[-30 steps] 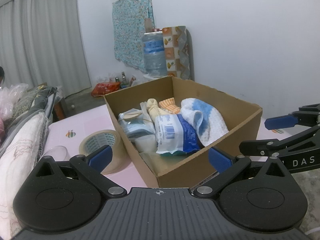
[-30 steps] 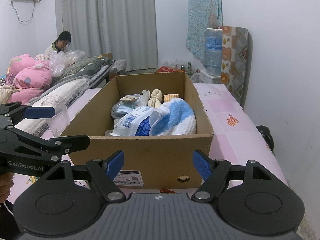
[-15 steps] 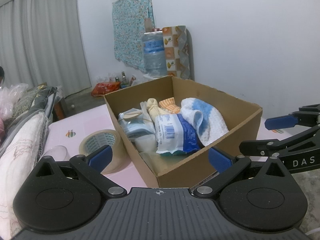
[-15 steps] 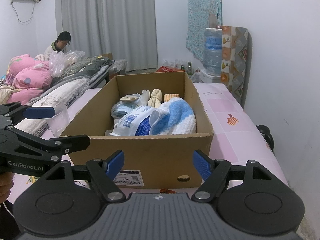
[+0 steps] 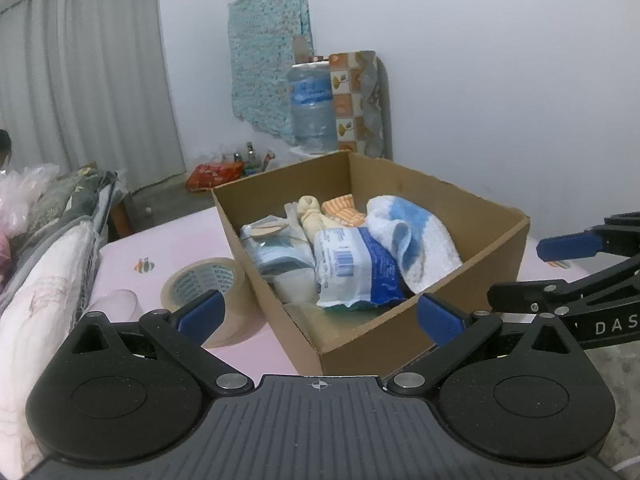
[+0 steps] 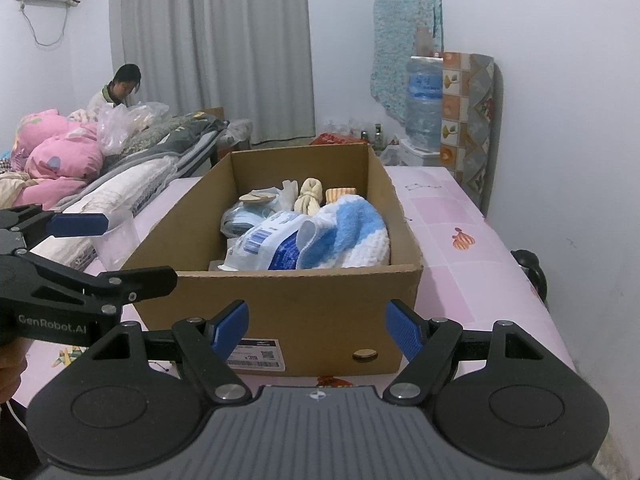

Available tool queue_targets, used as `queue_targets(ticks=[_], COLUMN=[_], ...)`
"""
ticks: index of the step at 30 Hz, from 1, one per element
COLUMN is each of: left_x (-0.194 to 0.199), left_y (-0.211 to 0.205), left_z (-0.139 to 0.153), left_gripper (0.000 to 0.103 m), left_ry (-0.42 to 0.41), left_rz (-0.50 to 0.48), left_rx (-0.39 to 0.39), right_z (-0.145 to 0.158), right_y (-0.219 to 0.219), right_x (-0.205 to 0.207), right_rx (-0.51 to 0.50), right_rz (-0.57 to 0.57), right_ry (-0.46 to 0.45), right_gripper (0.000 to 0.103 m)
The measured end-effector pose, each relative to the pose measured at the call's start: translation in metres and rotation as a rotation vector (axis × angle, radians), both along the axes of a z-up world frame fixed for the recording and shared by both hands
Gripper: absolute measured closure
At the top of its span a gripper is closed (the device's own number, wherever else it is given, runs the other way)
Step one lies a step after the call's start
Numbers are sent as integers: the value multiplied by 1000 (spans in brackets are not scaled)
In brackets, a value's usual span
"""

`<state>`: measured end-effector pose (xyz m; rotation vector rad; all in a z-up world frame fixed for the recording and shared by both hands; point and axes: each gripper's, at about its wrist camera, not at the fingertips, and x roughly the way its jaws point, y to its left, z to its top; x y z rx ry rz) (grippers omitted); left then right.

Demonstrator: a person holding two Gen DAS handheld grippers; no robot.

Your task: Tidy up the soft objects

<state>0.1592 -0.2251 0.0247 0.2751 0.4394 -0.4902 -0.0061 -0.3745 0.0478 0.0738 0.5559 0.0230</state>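
Brown corrugated cardboard box (image 6: 280, 300) sat at frame centre on the pink tiled worktop (image 6: 460, 248), holding the blue-and-white knitted cloth (image 6: 352, 236), a blue-white plastic packet (image 6: 268, 248) and rolled beige socks (image 6: 308, 196). Left tongs (image 5: 318, 314) and right tongs (image 6: 316, 326) stood wide and empty before it, probably positioned for a reach inside.

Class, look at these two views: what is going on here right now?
A person holds two tools, left tool and right tool, both open and empty, short of a cardboard box on a pink table. The box already holds a blue-white towel, a plastic packet and other soft items. A tape roll sits beside the box.
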Motion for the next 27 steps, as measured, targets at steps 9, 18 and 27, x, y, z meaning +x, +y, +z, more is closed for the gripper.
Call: queue_targets(ticks=[9, 18, 27], left_x=[3, 2, 2], left_y=[3, 3, 4], left_z=[0, 0, 0], left_gripper=[0, 0, 0], left_ry=[4, 7, 12], left_rz=[-6, -12, -6], left_rx=[3, 9, 5], right_z=[0, -1, -1], right_y=[1, -3, 1], right_x=[0, -3, -1], right_rx=[-9, -1, -1], right_rz=[-5, -15, -3], right_ry=[3, 2, 6], right_gripper=[60, 60, 60])
